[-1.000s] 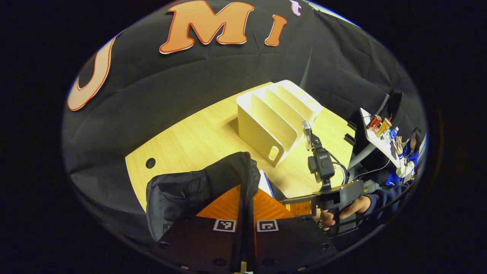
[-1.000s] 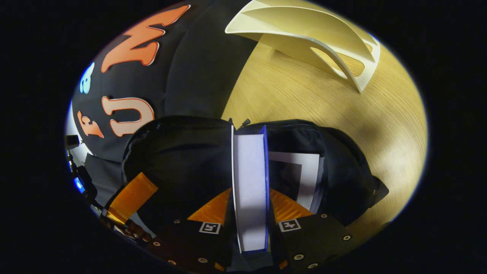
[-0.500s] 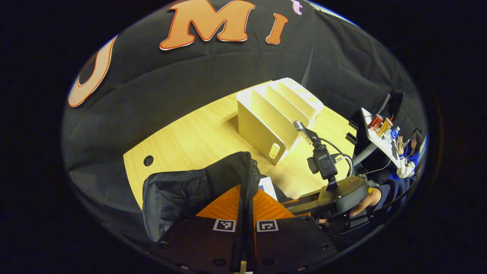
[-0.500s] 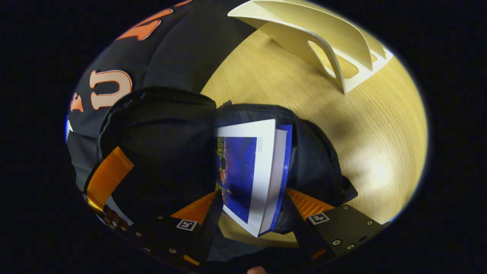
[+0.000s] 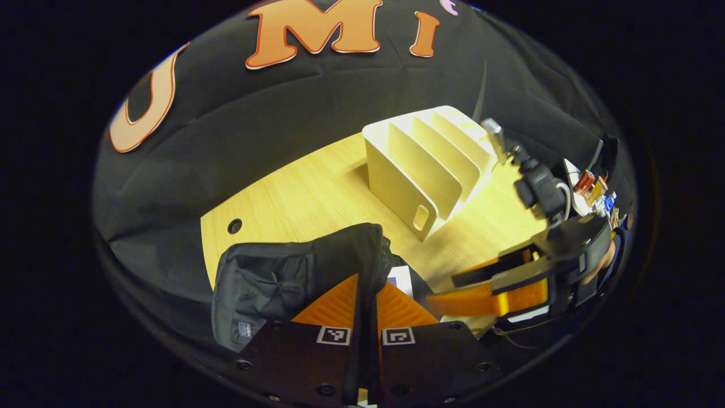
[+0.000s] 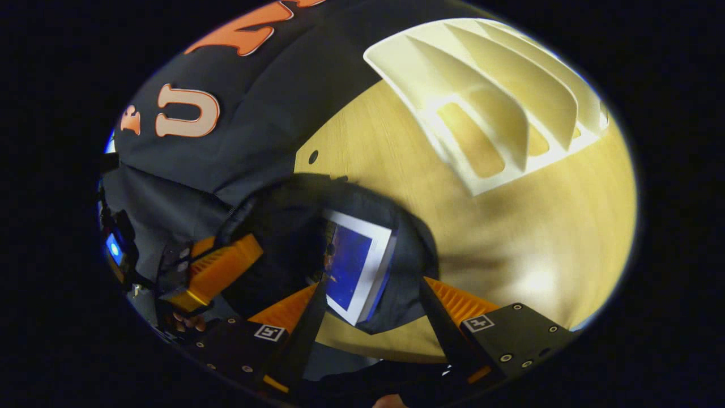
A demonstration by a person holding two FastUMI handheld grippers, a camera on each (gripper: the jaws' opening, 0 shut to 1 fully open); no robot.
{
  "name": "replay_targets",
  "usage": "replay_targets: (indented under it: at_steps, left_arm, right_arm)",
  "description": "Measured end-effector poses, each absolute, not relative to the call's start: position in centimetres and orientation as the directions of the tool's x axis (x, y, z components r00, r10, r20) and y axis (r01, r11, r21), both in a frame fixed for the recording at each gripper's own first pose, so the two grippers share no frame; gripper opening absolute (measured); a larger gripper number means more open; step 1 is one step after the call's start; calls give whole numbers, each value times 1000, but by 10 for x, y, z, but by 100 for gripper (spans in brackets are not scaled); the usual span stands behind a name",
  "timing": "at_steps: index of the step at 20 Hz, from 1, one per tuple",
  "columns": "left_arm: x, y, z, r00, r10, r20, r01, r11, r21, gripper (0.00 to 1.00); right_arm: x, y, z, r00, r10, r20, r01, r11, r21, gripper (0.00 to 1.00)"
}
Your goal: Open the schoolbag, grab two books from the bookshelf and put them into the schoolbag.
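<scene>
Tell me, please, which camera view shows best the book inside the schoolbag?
The right gripper view: it looks down into the open schoolbag, and the book shows its blue, white-bordered cover. The left gripper view gives just a white corner of the book behind the bag's raised edge.

Left claw [image 5: 364, 294] pinched tight on black fabric; right claw [image 6: 371, 294] spread wide, nothing between fingers.

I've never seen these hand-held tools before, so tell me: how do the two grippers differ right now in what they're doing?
The left gripper has its fingers closed on the schoolbag edge, holding it open; the right gripper has its fingers spread wide and holds nothing. The left gripper touches the bag; the right gripper hangs above the opening, clear of the book lying inside. Both point toward the schoolbag.
</scene>
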State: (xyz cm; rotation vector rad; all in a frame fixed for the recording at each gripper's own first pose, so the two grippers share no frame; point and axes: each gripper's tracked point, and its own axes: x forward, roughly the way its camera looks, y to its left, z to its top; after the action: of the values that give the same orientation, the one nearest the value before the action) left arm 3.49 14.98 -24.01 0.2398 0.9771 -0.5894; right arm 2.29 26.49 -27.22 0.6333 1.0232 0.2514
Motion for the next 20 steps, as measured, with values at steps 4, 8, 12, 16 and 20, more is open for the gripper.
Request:
replay_targets:
  at_steps: [4, 8, 12, 16, 20]
  left_arm:
    - [33, 147, -246, 435, -295, -851, 516, 856, -32, 10]
    - [29, 143, -246, 447, -241, -861, 444, 896, -21, 19]
    - [28, 126, -244, 470, -237, -850, 368, 928, -55, 57]
    - [35, 111, -235, 533, -206, -821, 304, 952, -42, 81]
    - [47, 90, -214, 629, -154, -762, 220, 975, -16, 89]
  right_arm:
    - [30, 203, -243, 559, 431, -709, 56, 833, 550, 98]
    - [38, 147, -223, 607, 365, -706, 17, 882, 471, 98]
    - [49, 101, -199, 664, 302, -685, -20, 922, 387, 98]
    - [58, 75, -178, 708, 269, -653, -47, 941, 336, 98]
    - [62, 52, -151, 773, 239, -588, -85, 957, 278, 97]
